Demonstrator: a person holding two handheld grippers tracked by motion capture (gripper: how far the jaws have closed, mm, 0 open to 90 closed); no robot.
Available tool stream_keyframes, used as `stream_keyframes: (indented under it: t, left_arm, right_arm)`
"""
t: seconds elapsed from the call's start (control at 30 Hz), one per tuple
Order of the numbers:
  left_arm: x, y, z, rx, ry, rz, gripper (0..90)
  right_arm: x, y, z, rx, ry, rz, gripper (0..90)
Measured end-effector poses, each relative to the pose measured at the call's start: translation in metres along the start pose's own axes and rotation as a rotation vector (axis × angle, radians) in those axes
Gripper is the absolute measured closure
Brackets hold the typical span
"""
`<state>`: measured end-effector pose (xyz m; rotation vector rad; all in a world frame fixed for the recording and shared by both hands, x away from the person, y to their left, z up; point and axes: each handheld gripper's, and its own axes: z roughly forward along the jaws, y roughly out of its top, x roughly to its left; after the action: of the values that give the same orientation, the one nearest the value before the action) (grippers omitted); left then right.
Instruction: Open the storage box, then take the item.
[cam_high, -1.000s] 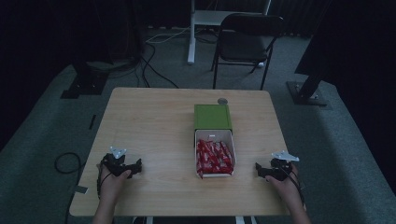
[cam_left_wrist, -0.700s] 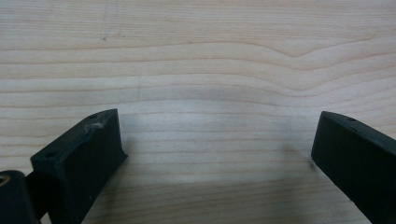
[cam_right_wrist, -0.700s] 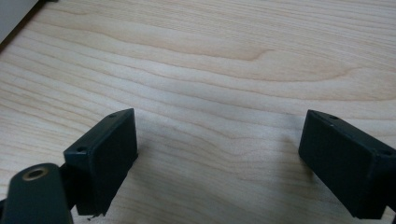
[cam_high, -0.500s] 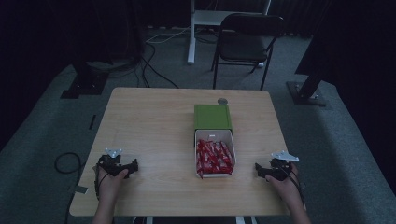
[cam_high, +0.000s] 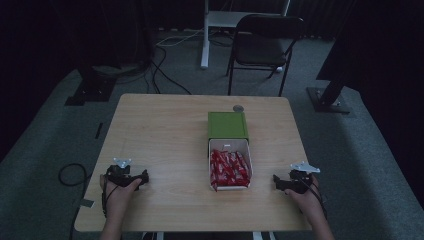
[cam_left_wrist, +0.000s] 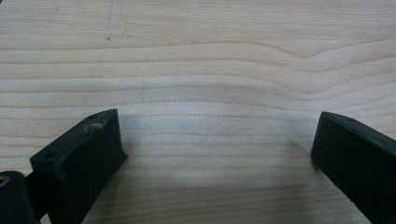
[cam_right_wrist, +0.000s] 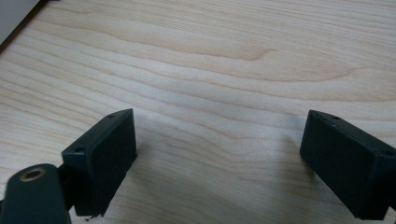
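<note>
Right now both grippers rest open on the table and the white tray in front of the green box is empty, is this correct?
Not quite: the white tray is full of red packets, as the high view shows. The rest holds: left gripper and right gripper rest open on the table, tray before the green box.

Wooden table (cam_high: 165, 130) bearing wrapper-filled box (cam_high: 229, 150)

One high camera, two close ones
High view looks forward and down on the worktop (cam_high: 170, 135); both gripper views skim its wood close up.

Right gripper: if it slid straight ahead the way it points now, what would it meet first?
Probably the white tray of red packets; the right gripper points inward across bare table toward it, jaws open, though exact alignment is unclear.
</note>
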<state>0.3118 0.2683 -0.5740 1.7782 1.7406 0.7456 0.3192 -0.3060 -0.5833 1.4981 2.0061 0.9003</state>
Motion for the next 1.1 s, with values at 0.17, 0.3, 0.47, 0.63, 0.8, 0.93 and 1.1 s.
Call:
stream_keyframes:
  t: [0.17,0.3,0.47,0.63,0.8,0.93,1.1]
  left_arm:
    - [0.0,0.0,0.0,0.0,0.004,-0.004,3.0]
    - [-0.001,0.001,0.001,0.001,0.006,-0.006,2.9]
    - [-0.001,0.001,0.001,0.001,0.007,-0.006,2.7]
    - [-0.001,0.001,0.001,0.0,0.01,-0.012,2.6]
    - [-0.001,0.001,0.001,0.001,0.01,-0.012,2.6]
    - [-0.001,0.001,0.001,0.0,0.01,-0.012,2.6]
    - [-0.001,0.001,0.001,0.001,0.01,-0.012,2.6]
  right_arm:
    - [0.0,0.0,0.0,0.0,0.0,0.0,10.4]
    - [0.0,0.0,0.0,-0.001,0.0,0.0,10.4]
    - [0.0,0.0,-0.001,-0.002,-0.004,0.007,10.7]
    - [0.0,0.001,-0.004,-0.007,0.008,0.034,10.8]
    - [0.001,0.009,-0.014,-0.041,0.024,0.068,10.8]
    - [0.003,0.014,-0.02,-0.061,0.032,0.085,13.1]
    - [0.007,0.02,-0.026,-0.075,0.024,0.077,13.3]
